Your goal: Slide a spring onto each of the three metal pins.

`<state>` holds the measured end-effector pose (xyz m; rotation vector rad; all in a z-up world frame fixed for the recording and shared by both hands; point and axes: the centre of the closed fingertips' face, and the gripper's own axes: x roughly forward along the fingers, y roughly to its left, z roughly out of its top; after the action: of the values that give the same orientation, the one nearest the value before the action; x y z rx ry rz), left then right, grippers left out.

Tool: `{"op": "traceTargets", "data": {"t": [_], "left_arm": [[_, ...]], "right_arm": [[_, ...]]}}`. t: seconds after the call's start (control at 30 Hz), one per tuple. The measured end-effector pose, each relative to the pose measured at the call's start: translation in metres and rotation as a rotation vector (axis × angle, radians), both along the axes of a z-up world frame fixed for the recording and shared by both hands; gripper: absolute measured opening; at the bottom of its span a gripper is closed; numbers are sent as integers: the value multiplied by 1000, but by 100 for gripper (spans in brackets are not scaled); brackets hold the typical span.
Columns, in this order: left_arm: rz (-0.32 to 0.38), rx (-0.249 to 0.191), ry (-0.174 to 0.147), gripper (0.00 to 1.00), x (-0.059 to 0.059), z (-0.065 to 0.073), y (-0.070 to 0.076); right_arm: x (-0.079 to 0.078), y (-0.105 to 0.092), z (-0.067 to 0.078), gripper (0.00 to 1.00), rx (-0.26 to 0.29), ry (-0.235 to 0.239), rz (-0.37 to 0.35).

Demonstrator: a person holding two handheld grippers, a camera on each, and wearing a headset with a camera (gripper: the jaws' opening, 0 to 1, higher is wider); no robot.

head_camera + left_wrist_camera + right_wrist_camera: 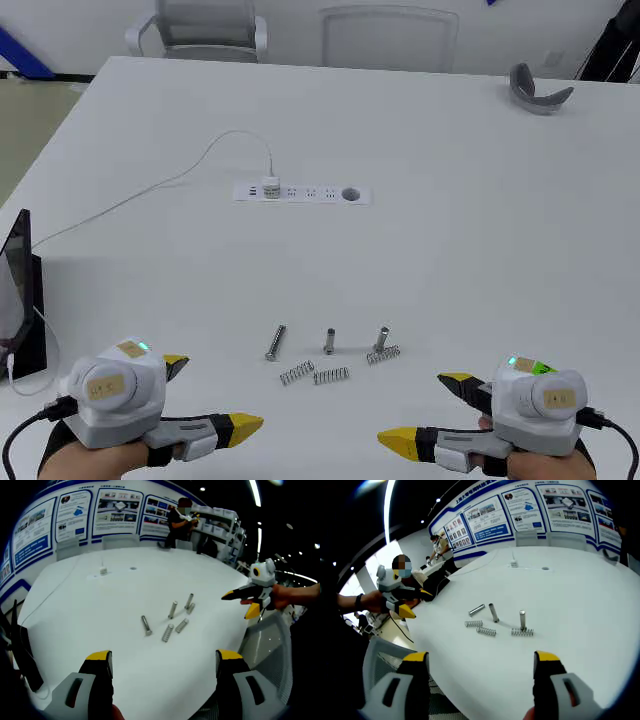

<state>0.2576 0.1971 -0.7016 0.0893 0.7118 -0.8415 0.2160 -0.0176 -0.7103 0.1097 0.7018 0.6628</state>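
Note:
Three metal pins rest near the table's front edge: one lying flat (pixel 275 342), one upright in the middle (pixel 329 340), and one upright on the right (pixel 382 338). Two springs (pixel 296 374) (pixel 331 375) lie loose in front of them, and a third spring (pixel 383 354) lies at the right pin's foot. My left gripper (pixel 212 393) is open at the lower left, short of the parts. My right gripper (pixel 425 408) is open at the lower right. In the left gripper view the pins (pixel 173 609) lie ahead between the jaws; the right gripper view shows the springs (pixel 486 631) likewise.
A white power strip (pixel 302 192) with a plug and cable sits mid-table. A grey curved object (pixel 540 88) lies at the far right. A dark screen (pixel 15 300) stands at the left edge. Chairs (pixel 205 25) line the far side.

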Motion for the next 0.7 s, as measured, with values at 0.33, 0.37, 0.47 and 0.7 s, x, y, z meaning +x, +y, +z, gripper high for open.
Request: {"op": "traceTargets", "data": {"t": [0.33, 0.37, 0.47, 0.7], "left_arm": [[6, 3, 2, 86, 0, 1, 3], [7, 2, 2, 86, 0, 1, 3], [6, -1, 3, 86, -1, 1, 2], [1, 1, 13, 84, 0, -2, -1]], "right_arm": [[1, 3, 1, 87, -2, -4, 8], [0, 3, 1, 87, -3, -4, 9], [-1, 3, 1, 87, -6, -2, 11], [-2, 0, 1, 87, -14, 1, 9]]}}
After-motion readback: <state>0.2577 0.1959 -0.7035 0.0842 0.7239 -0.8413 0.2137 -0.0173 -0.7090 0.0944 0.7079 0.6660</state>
